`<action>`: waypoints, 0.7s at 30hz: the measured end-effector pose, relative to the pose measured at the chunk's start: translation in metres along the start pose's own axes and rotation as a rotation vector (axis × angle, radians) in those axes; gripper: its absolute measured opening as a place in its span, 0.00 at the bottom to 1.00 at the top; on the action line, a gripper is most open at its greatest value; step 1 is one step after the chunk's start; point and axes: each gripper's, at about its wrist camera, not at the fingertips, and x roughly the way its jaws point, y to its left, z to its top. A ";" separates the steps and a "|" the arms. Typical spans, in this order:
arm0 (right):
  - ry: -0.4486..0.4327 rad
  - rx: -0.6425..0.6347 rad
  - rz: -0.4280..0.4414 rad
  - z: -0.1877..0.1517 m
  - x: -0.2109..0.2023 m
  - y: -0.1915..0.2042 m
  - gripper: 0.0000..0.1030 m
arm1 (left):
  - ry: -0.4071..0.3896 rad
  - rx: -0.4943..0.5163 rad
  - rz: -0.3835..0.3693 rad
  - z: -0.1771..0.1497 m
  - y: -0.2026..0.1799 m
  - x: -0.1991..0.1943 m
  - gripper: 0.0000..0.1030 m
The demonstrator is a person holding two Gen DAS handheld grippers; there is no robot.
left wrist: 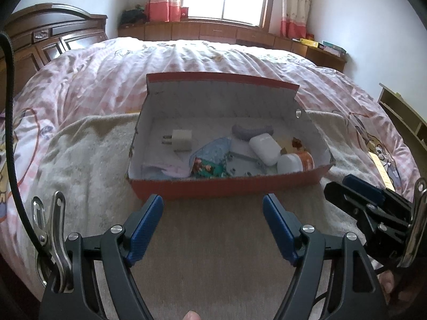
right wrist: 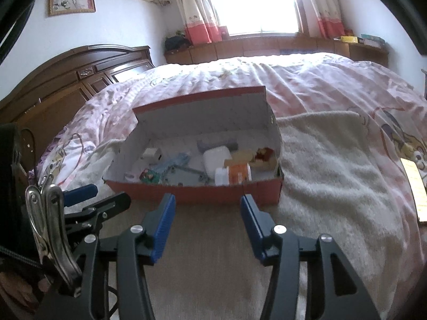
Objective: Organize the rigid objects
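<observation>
A red cardboard box (left wrist: 213, 188) with a white inside sits open on a towel on the bed; it also shows in the right wrist view (right wrist: 202, 193). Inside lie a white charger plug (left wrist: 181, 140), a white case (left wrist: 265, 148), an orange bottle with a white cap (left wrist: 296, 162), a grey curved piece (left wrist: 250, 130), a metal bracket (left wrist: 242, 160) and small packets (left wrist: 206, 169). My left gripper (left wrist: 213, 208) is open and empty just in front of the box. My right gripper (right wrist: 208, 208) is open and empty, also just before the box's front wall.
A beige towel (right wrist: 333, 173) covers the pink quilt (left wrist: 186, 58) under and around the box. A dark wooden headboard (left wrist: 40, 42) stands at the left. A window ledge with cabinets (left wrist: 213, 30) runs behind the bed. A yellow card (right wrist: 415, 186) lies at the right.
</observation>
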 end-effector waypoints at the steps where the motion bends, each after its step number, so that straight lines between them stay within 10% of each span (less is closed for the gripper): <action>1: 0.007 0.002 -0.004 -0.003 -0.001 0.000 0.52 | 0.004 -0.002 0.001 -0.002 0.000 0.000 0.76; 21: 0.107 0.025 -0.071 -0.038 0.020 -0.005 0.52 | 0.063 -0.002 0.056 -0.032 -0.006 0.017 0.76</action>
